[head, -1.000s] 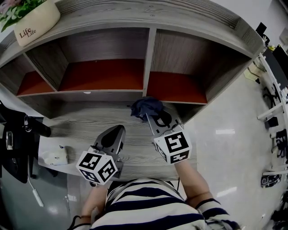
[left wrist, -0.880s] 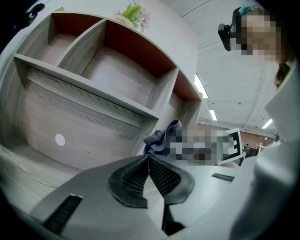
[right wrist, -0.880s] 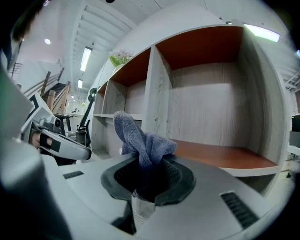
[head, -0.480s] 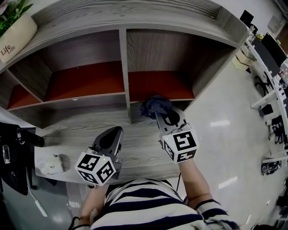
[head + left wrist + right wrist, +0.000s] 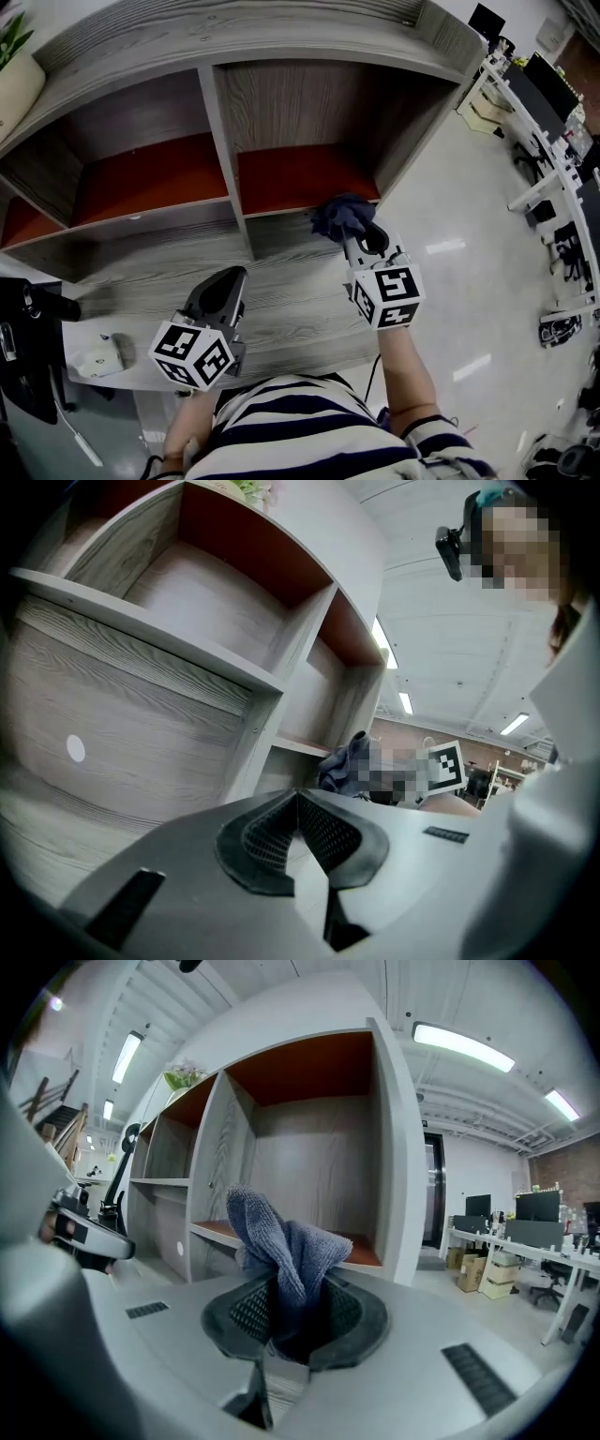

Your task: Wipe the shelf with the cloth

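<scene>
Though head view hides it, left gripper [image 5: 298,799] fingers [image 5: 265,841] meet; right gripper [image 5: 286,1293] pinches cloth [image 5: 279,1237].

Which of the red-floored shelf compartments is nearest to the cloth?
The rightmost compartment: the cloth, clamped in the right gripper, is at its front edge; the others lie further left.

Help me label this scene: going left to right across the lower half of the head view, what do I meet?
Dark object → small white object → left hand-held gripper → right hand-held gripper, clamping the cloth → shiny floor.
</scene>
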`<action>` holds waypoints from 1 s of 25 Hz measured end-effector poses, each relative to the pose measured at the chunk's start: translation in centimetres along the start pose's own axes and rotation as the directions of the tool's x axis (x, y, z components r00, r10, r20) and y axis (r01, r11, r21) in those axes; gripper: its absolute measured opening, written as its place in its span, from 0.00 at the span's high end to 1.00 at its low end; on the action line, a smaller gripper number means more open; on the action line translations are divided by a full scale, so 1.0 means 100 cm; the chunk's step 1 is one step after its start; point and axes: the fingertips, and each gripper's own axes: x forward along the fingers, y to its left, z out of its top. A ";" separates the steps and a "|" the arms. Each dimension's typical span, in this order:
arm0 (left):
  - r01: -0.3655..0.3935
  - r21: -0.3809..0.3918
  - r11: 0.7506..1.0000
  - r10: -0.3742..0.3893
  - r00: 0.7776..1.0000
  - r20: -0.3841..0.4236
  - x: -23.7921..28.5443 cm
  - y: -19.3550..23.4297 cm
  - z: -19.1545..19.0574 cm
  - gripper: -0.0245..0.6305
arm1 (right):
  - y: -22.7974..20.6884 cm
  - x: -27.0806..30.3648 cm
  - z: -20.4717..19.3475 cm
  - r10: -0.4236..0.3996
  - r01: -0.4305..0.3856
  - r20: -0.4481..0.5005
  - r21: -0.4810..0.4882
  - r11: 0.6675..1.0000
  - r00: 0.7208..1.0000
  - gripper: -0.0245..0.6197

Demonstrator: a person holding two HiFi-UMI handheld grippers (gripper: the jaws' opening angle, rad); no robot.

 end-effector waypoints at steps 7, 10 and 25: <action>0.005 0.002 1.000 -0.005 1.000 -0.003 0.000 -0.005 -0.002 0.94 | -0.034 -0.008 -0.008 -0.084 0.084 -0.013 0.016 0.996 0.996 0.85; 0.006 0.003 1.000 -0.006 1.000 -0.004 -0.001 -0.006 -0.003 0.94 | -0.044 -0.010 -0.009 -0.106 0.106 -0.016 0.020 0.994 0.994 0.84; 0.003 0.006 1.000 -0.003 1.000 0.013 -0.011 -0.003 0.002 0.94 | -0.033 -0.053 0.037 -0.096 0.099 0.087 -0.032 0.995 0.992 0.84</action>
